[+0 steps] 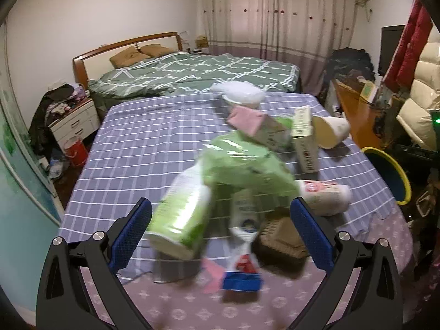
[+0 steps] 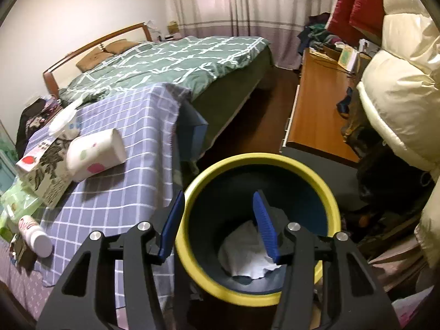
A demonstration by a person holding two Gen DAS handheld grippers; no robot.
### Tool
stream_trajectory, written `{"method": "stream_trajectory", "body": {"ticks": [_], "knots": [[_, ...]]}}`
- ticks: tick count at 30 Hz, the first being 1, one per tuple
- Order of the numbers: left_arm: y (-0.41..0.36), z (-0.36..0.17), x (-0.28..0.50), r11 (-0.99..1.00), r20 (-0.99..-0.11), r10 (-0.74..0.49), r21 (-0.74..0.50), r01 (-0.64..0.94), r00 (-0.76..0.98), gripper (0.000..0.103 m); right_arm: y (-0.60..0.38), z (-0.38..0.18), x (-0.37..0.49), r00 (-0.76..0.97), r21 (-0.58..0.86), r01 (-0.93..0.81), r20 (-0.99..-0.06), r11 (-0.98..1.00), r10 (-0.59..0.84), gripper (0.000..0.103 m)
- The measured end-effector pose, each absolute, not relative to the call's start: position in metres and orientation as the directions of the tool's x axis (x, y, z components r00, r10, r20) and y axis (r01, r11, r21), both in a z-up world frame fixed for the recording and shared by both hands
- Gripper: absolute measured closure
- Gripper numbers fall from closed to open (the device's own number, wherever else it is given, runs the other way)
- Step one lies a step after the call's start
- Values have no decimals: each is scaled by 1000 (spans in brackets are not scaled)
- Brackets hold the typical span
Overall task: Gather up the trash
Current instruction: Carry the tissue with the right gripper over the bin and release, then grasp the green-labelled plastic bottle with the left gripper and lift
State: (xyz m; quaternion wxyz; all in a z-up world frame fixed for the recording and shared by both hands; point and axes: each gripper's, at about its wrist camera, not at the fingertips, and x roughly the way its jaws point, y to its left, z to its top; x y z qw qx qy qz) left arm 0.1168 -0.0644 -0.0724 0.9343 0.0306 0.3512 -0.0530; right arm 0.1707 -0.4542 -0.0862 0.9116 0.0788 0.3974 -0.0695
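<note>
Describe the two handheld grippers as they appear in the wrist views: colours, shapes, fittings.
Both look alike. The left gripper has two black, angular arms with triangular cut-outs and round silver bolt heads at the pivots. Its fingers carry flat blue pads with a fine dotted texture. The right gripper has the same black frame, silver bolts and blue pads. No cables, sleeves or markings show.

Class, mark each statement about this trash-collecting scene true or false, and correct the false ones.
1. The right gripper is over the yellow-rimmed bin. True.
2. The bin is empty. False: crumpled white paper lies inside it.
3. The left gripper is shut on the green bottle. False: its jaws stand open and grip nothing.
4. Trash lies on the checked cloth. True.
5. The white paper cup stands upright. False: it lies on its side.
</note>
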Motion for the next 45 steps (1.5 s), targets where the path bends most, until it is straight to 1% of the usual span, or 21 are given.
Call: {"method": "stream_trajectory", "body": {"ticks": [4, 9, 12, 14, 15, 16, 19, 24, 26, 29, 31, 38, 45], "knots": [[-42, -82, 128, 994, -677, -86, -11, 106, 731, 4, -442, -86, 167, 680, 102, 158, -732, 982, -33, 53], [-32, -102, 148, 988, -712, -126, -30, 149, 691, 5, -427, -87, 165, 681, 111, 126, -732, 986, -5, 53], [-29, -115, 161, 987, -737, -130, -29, 161, 663, 6, -422, -87, 165, 681, 121, 116, -732, 986, 9, 53], [-27, -120, 168, 985, -745, -136, -33, 168, 653, 10, -420, -89, 164, 680, 130, 113, -733, 985, 19, 52], [-25, -122, 170, 985, -749, -139, -36, 170, 648, 14, -419, -90, 164, 679, 134, 112, -734, 985, 22, 52], [-23, -125, 175, 984, -757, -144, -42, 173, 637, 21, -418, -91, 164, 678, 139, 111, -735, 984, 27, 52], [-20, -133, 183, 981, -773, -163, -61, 183, 614, 28, -415, -96, 164, 669, 149, 107, -742, 983, 39, 52], [-18, -138, 190, 978, -779, -179, -72, 198, 601, 31, -411, -103, 166, 654, 153, 100, -754, 983, 51, 52], [-18, -138, 192, 975, -780, -188, -74, 210, 597, 34, -410, -103, 166, 654, 157, 97, -754, 983, 56, 52], [-19, -140, 195, 970, -784, -210, -91, 227, 584, 45, -407, -103, 165, 656, 162, 90, -752, 983, 64, 52], [-17, -140, 194, 967, -784, -224, -105, 231, 579, 49, -406, -103, 164, 656, 164, 84, -752, 983, 69, 52], [-6, -134, 174, 970, -779, -218, -108, 217, 588, 51, -401, -104, 162, 656, 170, 69, -750, 983, 84, 52], [10, -116, 134, 981, -765, -179, -90, 172, 619, 52, -398, -107, 159, 654, 187, 58, -749, 981, 104, 52]]}}
